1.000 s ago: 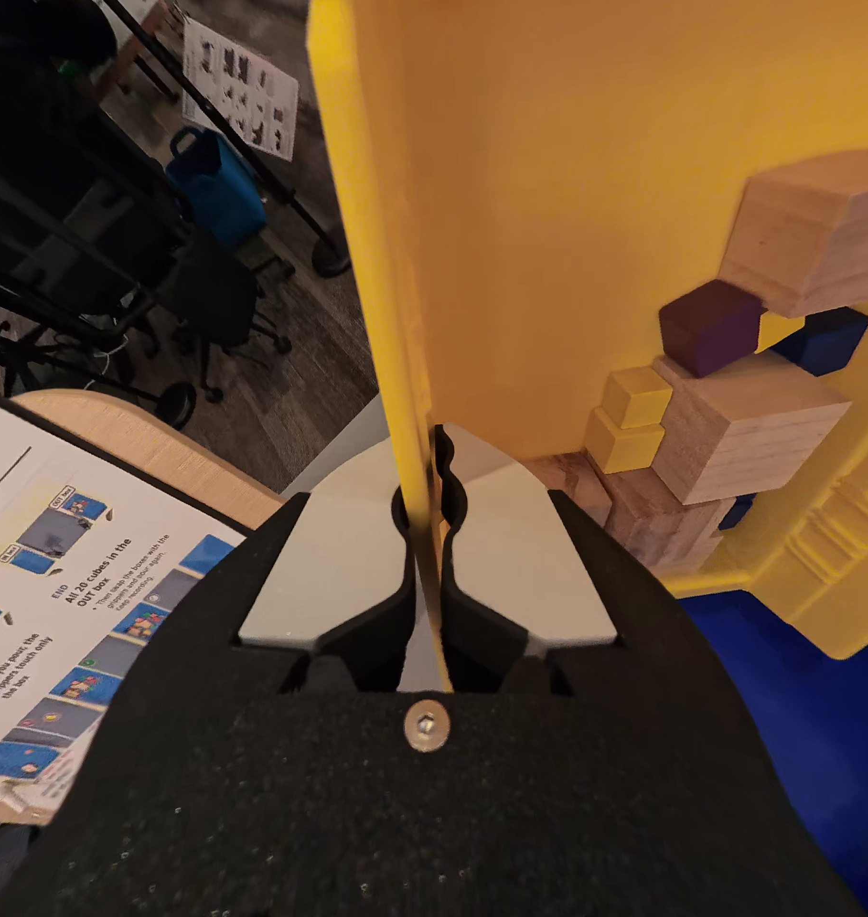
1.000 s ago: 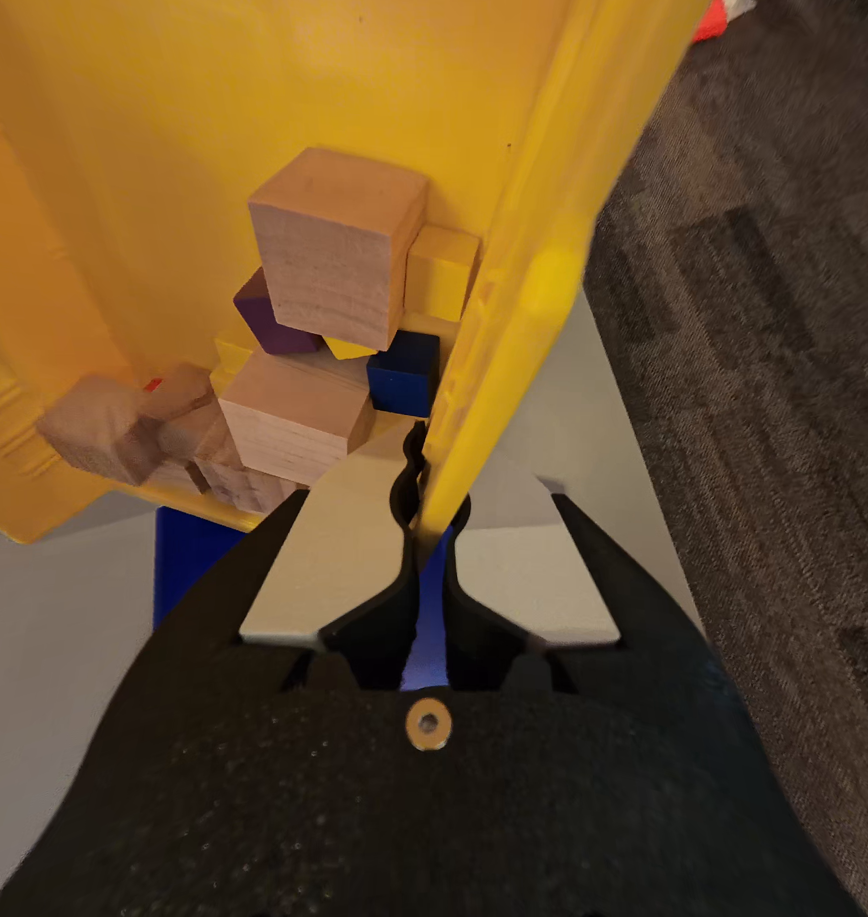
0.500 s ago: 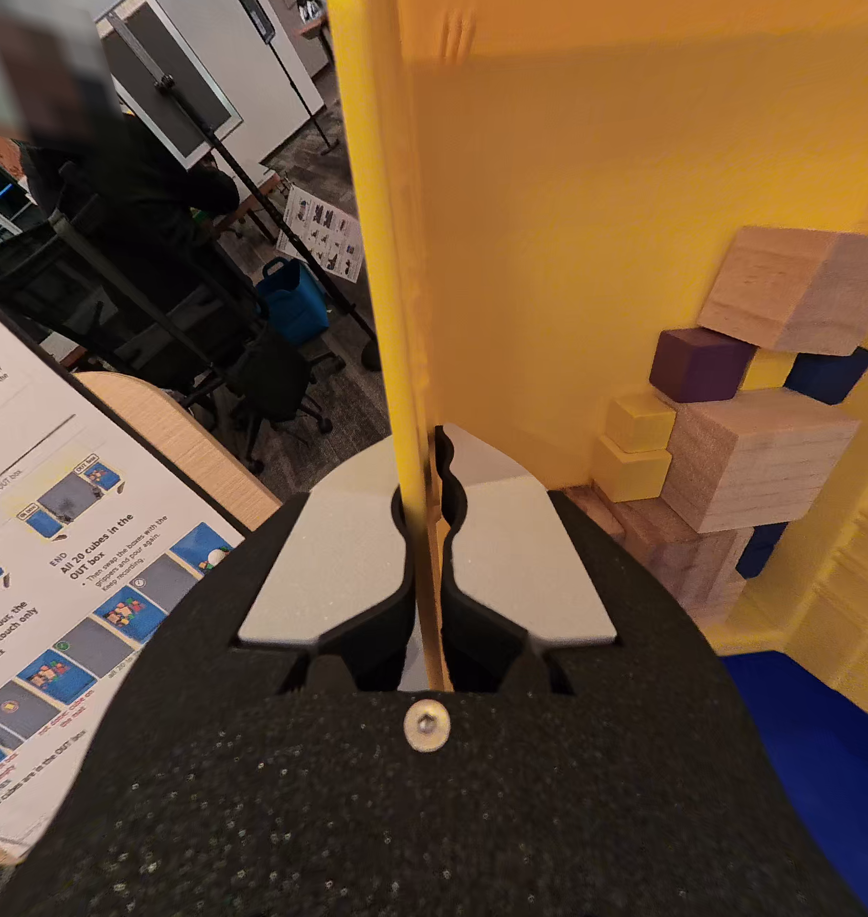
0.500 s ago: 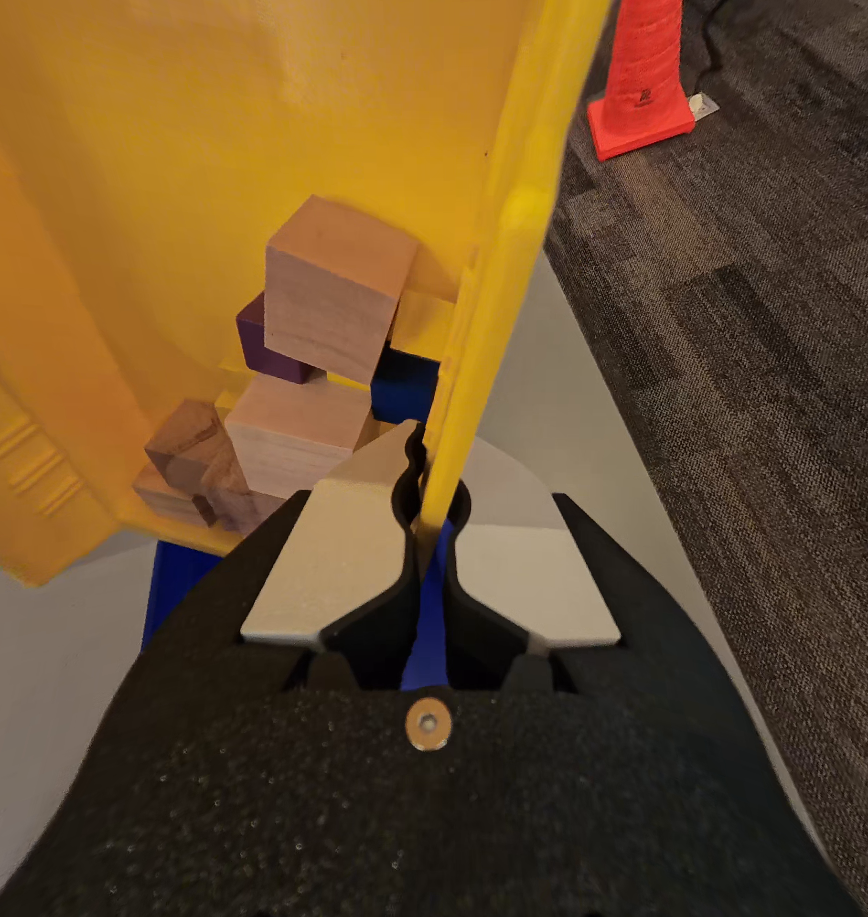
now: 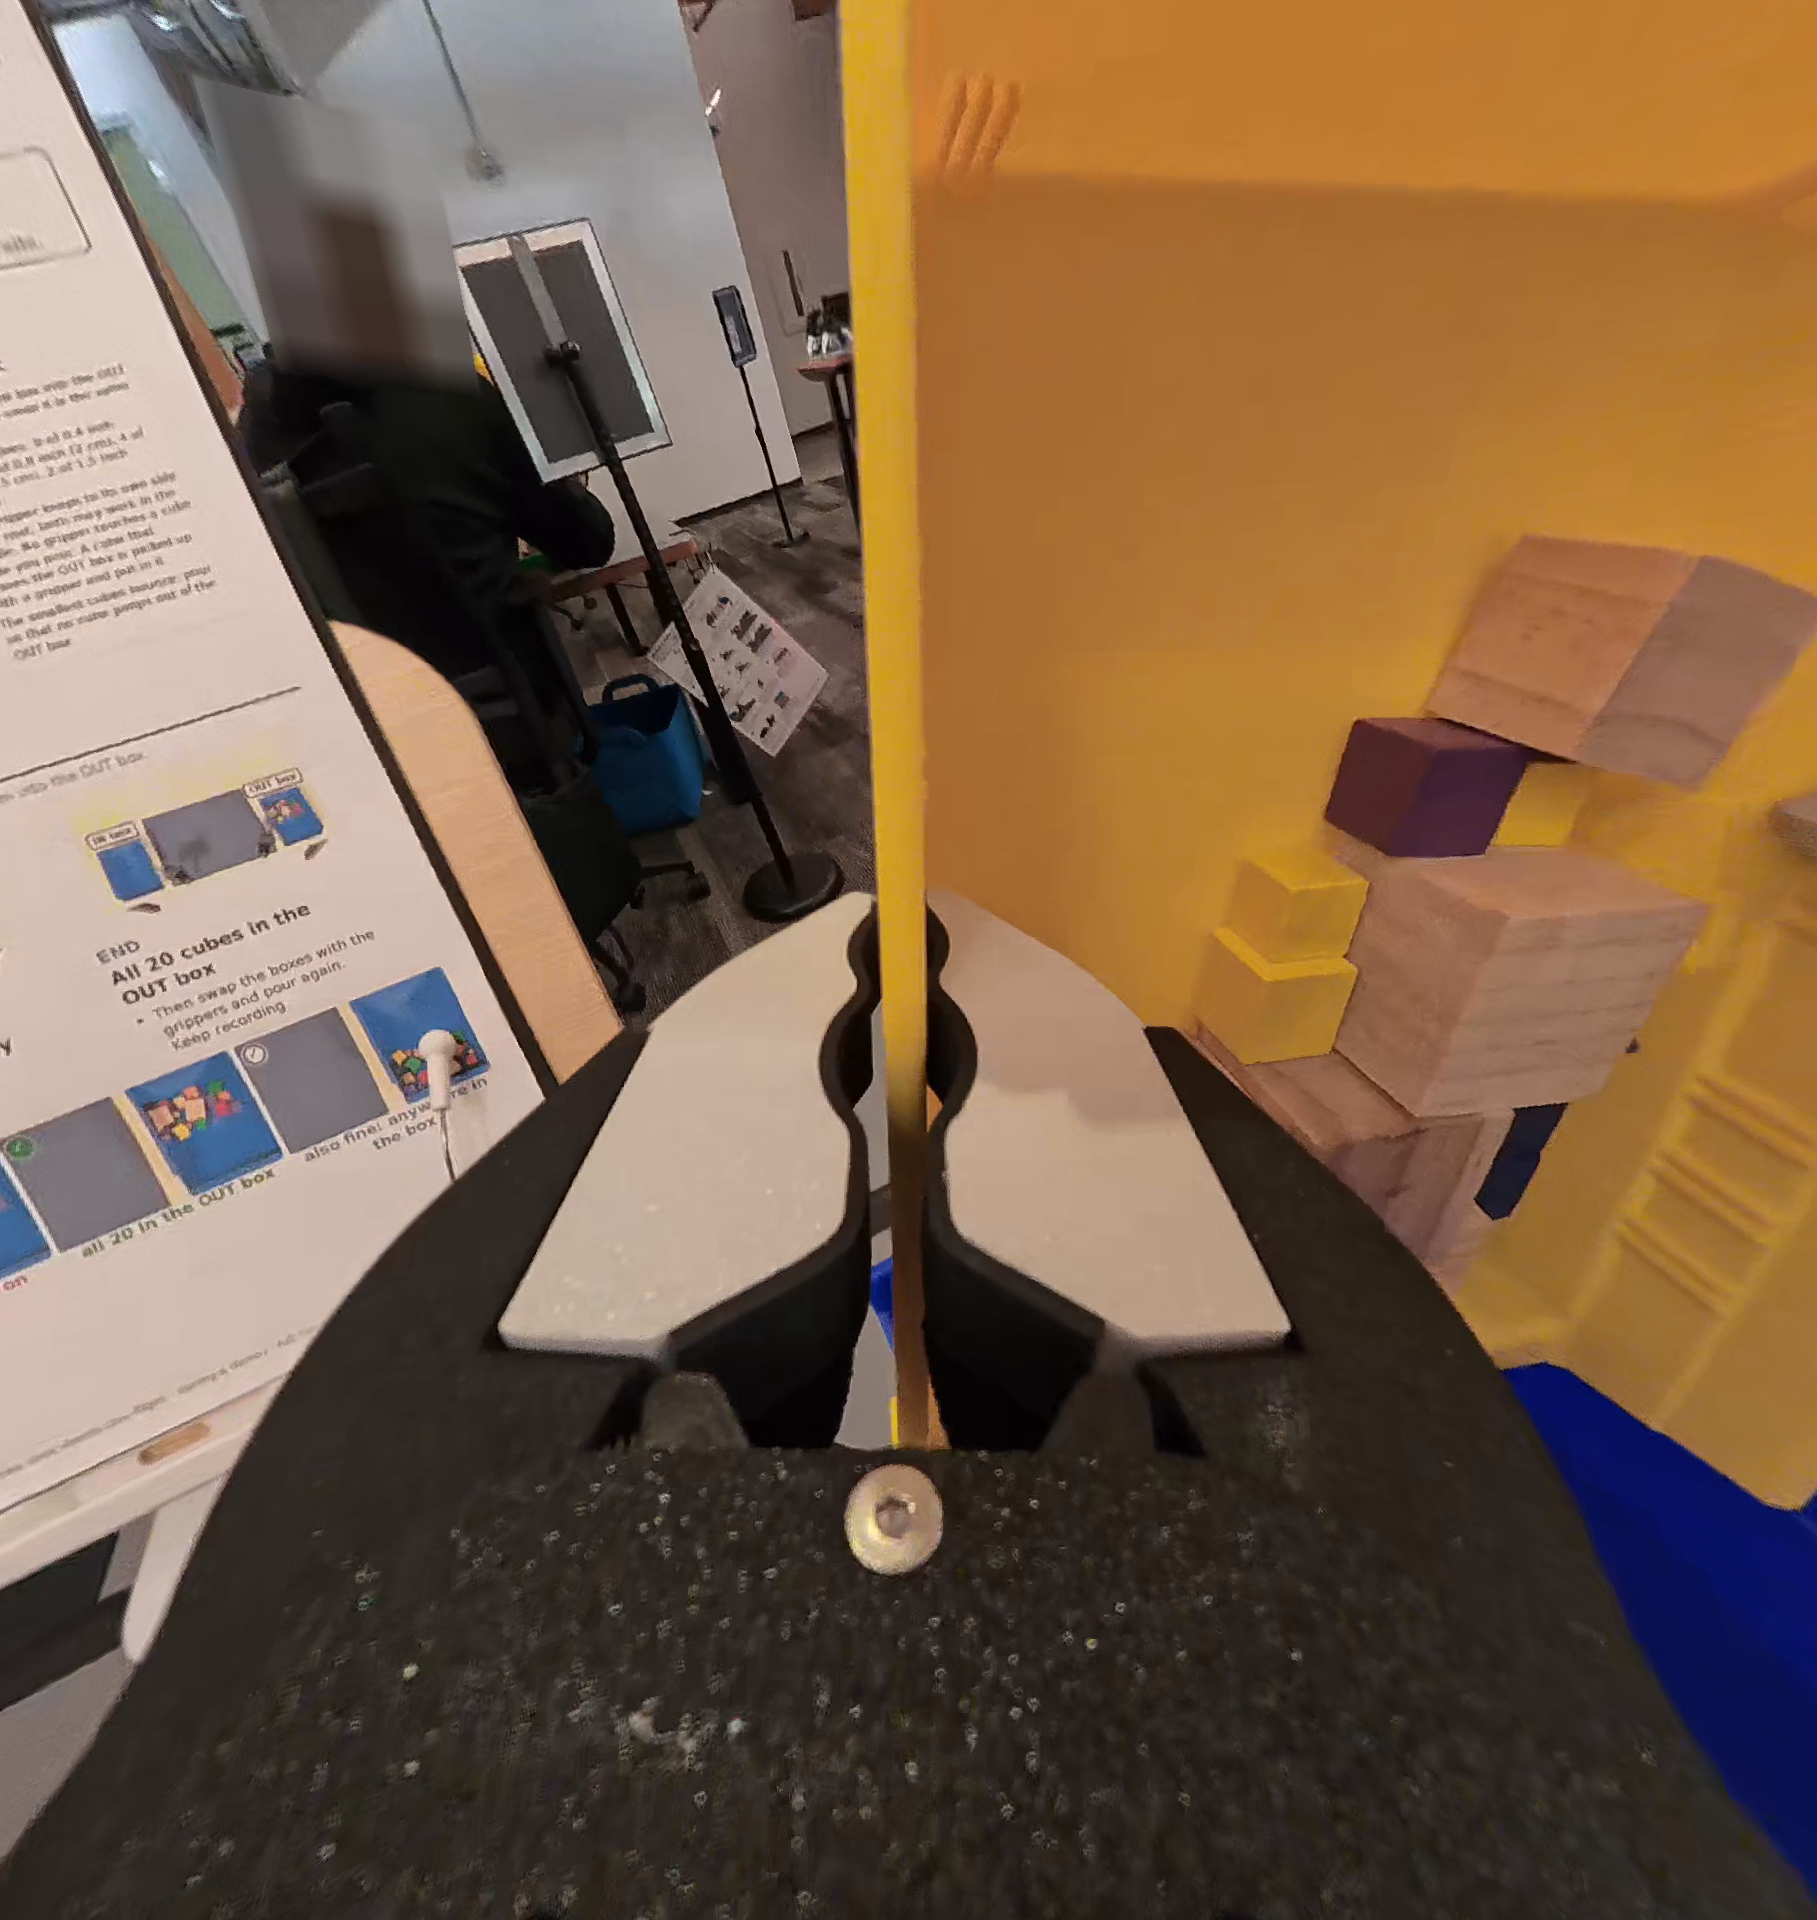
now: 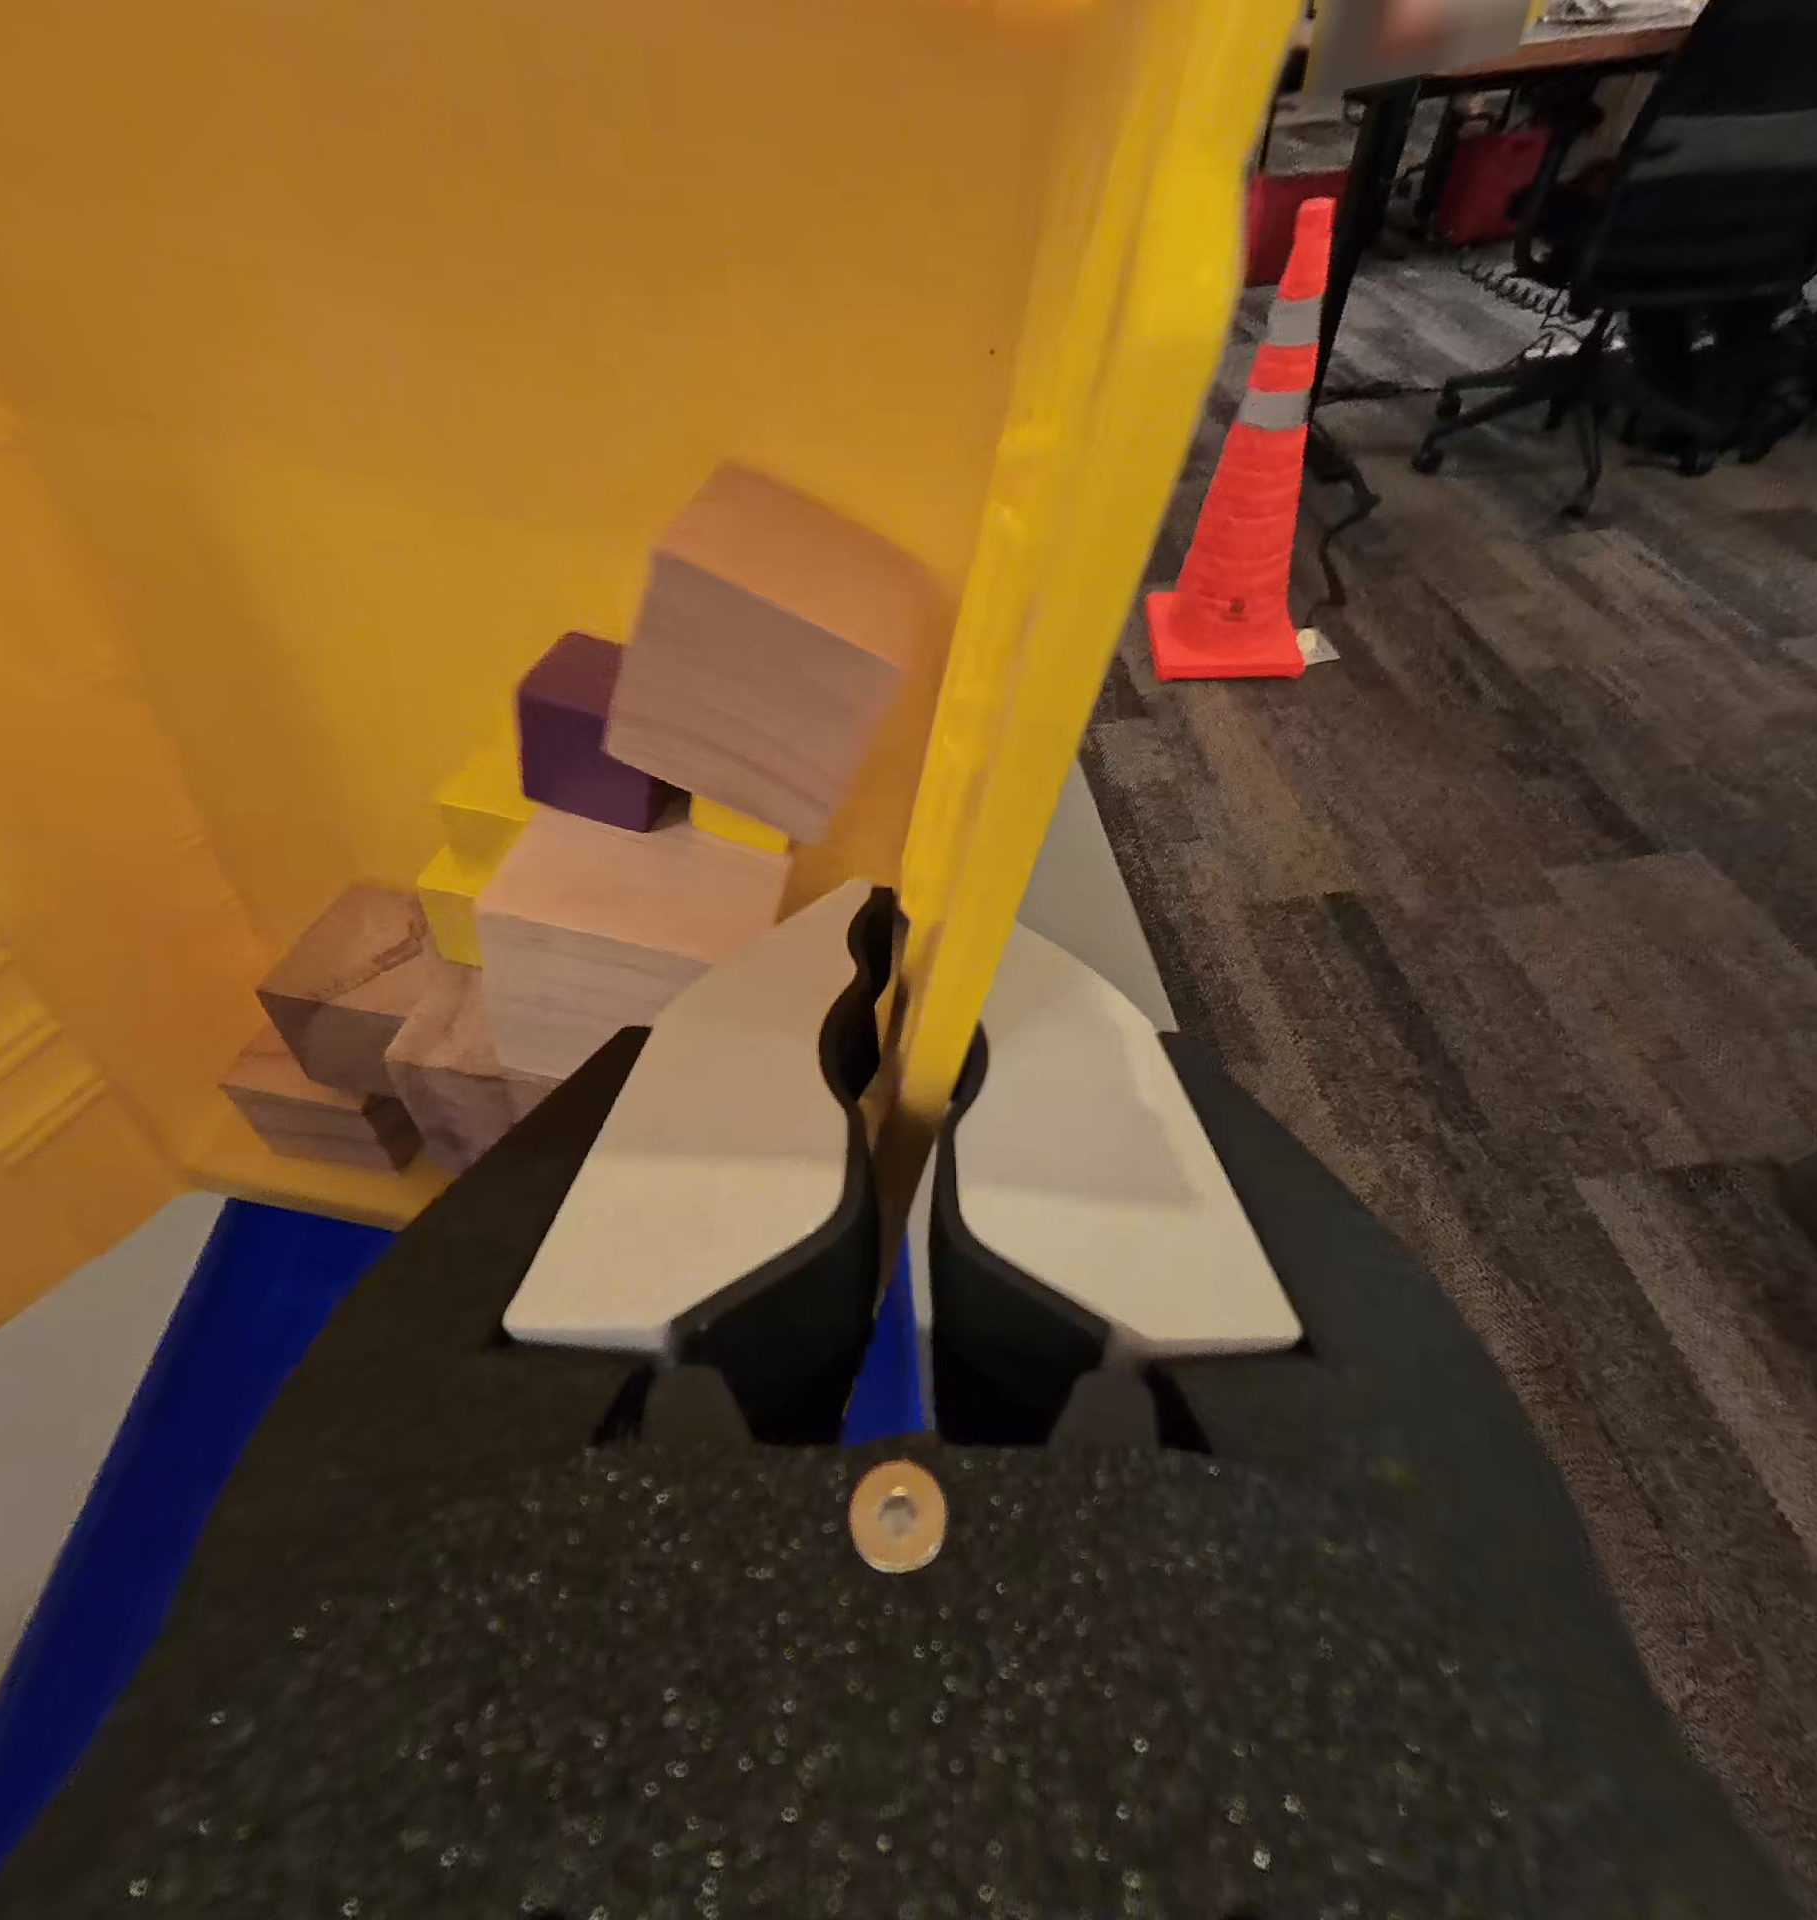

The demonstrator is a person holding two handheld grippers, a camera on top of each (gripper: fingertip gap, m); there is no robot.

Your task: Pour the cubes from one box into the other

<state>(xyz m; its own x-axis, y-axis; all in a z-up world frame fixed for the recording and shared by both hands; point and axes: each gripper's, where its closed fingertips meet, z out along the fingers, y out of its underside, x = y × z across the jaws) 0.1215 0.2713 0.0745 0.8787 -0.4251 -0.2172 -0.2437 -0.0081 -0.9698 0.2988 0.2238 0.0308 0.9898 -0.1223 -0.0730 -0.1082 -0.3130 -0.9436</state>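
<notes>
The left gripper (image 5: 899,997) was clamped on one side wall of the yellow box (image 5: 1247,436), and the right gripper (image 6: 909,987) pinched the opposite wall. The box was tipped steeply on edge above the blue box (image 6: 208,1382). Cubes were piled in its lower corner: two large pale wooden ones, the upper (image 6: 758,665) resting on the lower (image 6: 613,925), three darker wooden ones (image 6: 353,987) at the bottom, one purple cube (image 6: 577,732), at least three small yellow ones (image 5: 1278,992) and one dark blue cube (image 5: 1512,1158). Farther off stood one orange traffic cone (image 6: 1247,488) on the carpet and one instruction board (image 5: 156,831).
</notes>
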